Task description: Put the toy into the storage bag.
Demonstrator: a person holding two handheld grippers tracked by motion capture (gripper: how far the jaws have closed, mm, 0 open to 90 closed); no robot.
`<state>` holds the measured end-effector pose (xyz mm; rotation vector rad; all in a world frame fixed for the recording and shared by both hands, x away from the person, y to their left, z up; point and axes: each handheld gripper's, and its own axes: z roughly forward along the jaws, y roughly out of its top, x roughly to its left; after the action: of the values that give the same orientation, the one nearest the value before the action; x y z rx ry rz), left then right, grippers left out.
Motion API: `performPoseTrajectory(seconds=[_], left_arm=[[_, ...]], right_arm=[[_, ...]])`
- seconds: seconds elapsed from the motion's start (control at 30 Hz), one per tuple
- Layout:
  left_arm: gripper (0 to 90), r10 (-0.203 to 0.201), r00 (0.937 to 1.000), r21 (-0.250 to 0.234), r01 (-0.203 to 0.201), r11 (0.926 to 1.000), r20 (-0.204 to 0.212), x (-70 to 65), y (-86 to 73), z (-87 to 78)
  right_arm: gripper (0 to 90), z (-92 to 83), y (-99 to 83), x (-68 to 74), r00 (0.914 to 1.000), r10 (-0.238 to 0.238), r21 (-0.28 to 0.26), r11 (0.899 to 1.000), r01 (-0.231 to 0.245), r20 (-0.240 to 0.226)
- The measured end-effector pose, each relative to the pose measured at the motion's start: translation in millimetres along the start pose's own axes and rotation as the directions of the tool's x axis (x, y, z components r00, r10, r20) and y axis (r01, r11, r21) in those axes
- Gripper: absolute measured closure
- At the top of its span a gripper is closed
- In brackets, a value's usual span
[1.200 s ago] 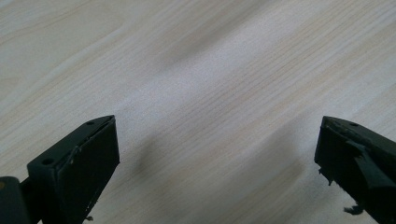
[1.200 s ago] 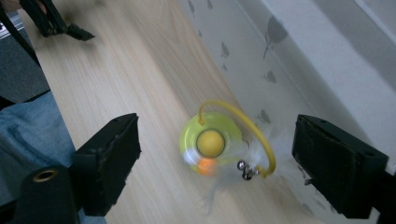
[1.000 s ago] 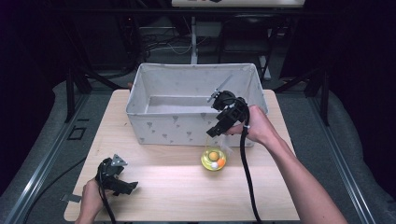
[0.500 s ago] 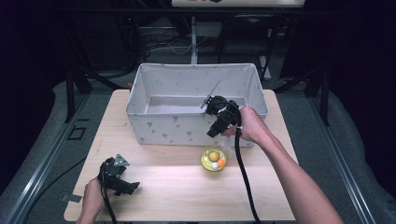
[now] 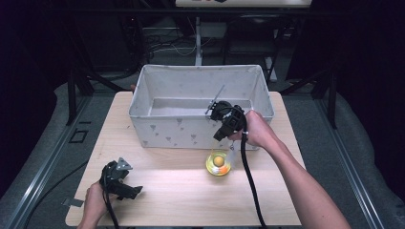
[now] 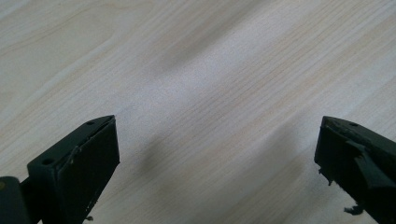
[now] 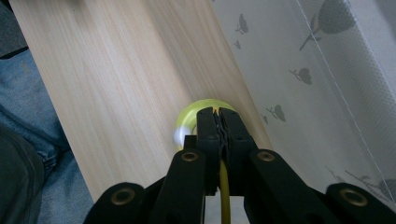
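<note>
A translucent yellow-green cup with an orange ball in it stands on the wooden table, just in front of the white fabric box. My right gripper points down onto it from above. In the right gripper view its jaws have just been closing and now stand together with a thin yellow wall of the cup between them. My left gripper rests low at the table's front left. Its jaws stand wide open over bare wood.
The box is open-topped and fills the back half of the table, its patterned wall close beside the right gripper. A black cable trails from the right gripper along the forearm. Bare wood lies between the two hands.
The right gripper has shifted left from the box's right end and tipped down over the cup, and its jaws have closed. The cup and the left gripper have stayed where they were.
</note>
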<state>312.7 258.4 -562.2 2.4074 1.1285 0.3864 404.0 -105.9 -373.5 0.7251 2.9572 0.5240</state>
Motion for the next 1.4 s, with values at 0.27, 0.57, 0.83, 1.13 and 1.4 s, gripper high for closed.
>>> performPoseTrajectory(seconds=[0.27,0.57,0.83,1.13,1.4], left_arm=[[0.1,0.01,0.9999,-0.019,-0.01,0.9998,-0.007,-1.1,1.1,-1.6],[0.2,0.019,0.9997,-0.03,-0.019,0.9994,-0.019,-2.0,2.0,-2.4],[0.1,0.019,0.9997,-0.031,-0.02,0.9993,-0.015,-2.6,3.3,-1.0],[0.1,0.017,0.9998,-0.038,-0.018,0.9991,-0.01,-3.8,4.3,-0.8],[0.0,0.018,0.9998,-0.041,-0.018,0.999,-0.013,-3.6,3.6,-1.4]], right_arm=[[88.3,-7.6,-2.2,6.3,1.0,0.0,0.001,1.0,0.0,0.009],[88.3,-23.6,-0.2,14.5,0.9998,-0.021,-0.021,1.0,0.021,0.0],[88.3,-45.3,6.7,22.8,0.9985,-0.054,-0.025,0.998,0.054,-0.004],[88.3,-68.0,14.3,25.3,0.997,-0.077,-0.028,0.997,0.077,0.01],[88.3,-80.5,18.4,27.1,0.9963,-0.083,-0.029,0.996,0.084,0.02]])
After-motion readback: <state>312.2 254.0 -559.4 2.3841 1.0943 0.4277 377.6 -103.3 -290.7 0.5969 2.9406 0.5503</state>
